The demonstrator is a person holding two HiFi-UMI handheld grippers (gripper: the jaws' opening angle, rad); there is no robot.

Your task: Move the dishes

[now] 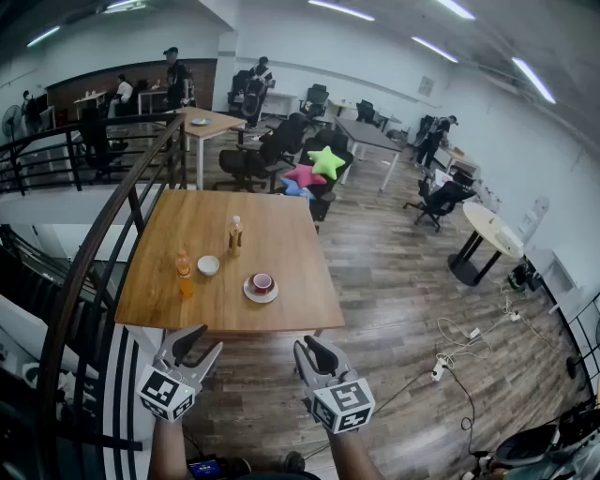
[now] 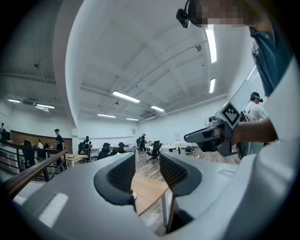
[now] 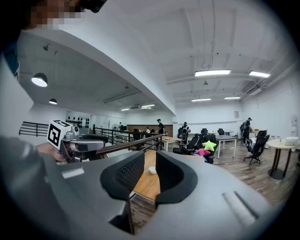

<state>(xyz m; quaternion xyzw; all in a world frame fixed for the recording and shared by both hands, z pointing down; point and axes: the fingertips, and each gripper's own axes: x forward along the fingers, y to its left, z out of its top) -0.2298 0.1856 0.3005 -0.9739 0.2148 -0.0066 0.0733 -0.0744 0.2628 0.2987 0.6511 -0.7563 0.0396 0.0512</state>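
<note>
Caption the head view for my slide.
Left gripper and right gripper, both open, poised before a wooden table holding two bottles, a bowl and a cup on a saucer.

The square wooden bench (image 1: 281, 225) stands on a plank floor (image 1: 394, 281). An orange bottle (image 1: 185, 275) stands front left, with a white bowl (image 1: 208, 265) just beside it. A cup (image 1: 262, 281) sits on a saucer (image 1: 249, 294), and a tan bottle (image 1: 235, 235) stands farther back.

It's a big open office with white walls (image 1: 375, 56) and long ceiling lights (image 1: 342, 8). A wood-plank floor (image 1: 394, 281) runs under a square wooden table (image 1: 291, 244), black swivel chairs (image 1: 246, 159) and a round white table (image 1: 494, 230). A black railing (image 1: 105, 234) curves along the left.
</note>
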